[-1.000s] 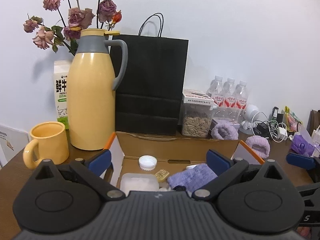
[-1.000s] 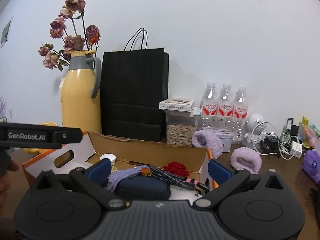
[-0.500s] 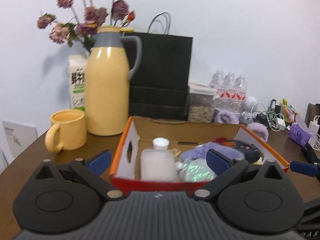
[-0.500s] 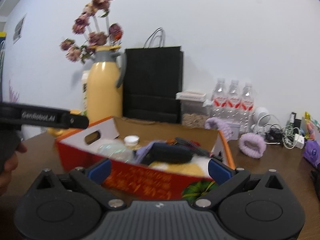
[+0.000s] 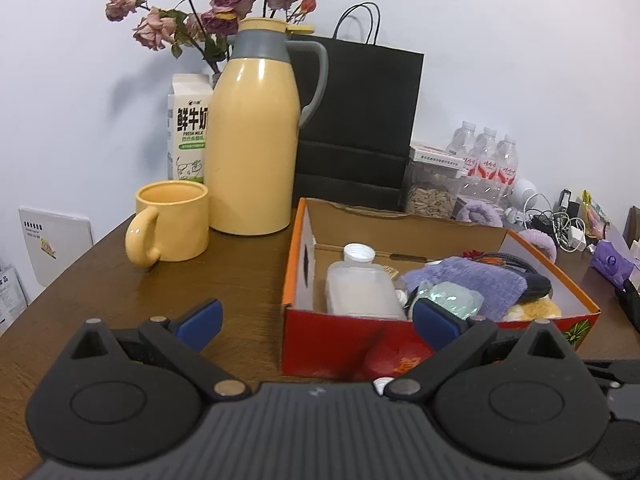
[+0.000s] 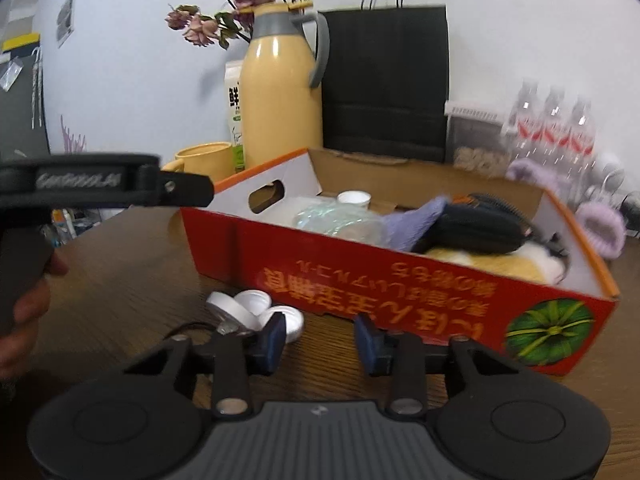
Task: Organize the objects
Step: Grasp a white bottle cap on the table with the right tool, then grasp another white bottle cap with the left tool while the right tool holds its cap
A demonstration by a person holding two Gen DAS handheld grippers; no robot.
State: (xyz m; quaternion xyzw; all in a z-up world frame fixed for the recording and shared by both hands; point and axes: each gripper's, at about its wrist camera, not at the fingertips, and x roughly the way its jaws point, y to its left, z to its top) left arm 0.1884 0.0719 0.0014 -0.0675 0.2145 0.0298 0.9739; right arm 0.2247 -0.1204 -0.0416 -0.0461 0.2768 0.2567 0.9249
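Right wrist view: the right gripper [image 6: 320, 342] has just been closing to a narrow gap, nothing between its pads. Just beyond lie white bottle caps [image 6: 256, 310] (light, rigid, likely slippery; best pinched across the rim), flat on the table [image 6: 120, 272], against the red box [image 6: 400, 276], whose long axis runs left-right. The left gripper [image 5: 316, 318] gapes empty.

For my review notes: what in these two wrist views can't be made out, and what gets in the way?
- Left wrist view: the white caps are almost wholly hidden behind the left gripper body.
- Right wrist view: the seed jar and water bottles are smeared by motion blur; labels unreadable.
- Both views: what lies under the purple cloth in the red box is covered.
- Right wrist view: the right gripper has nothing between its jaws, which have just been closing.
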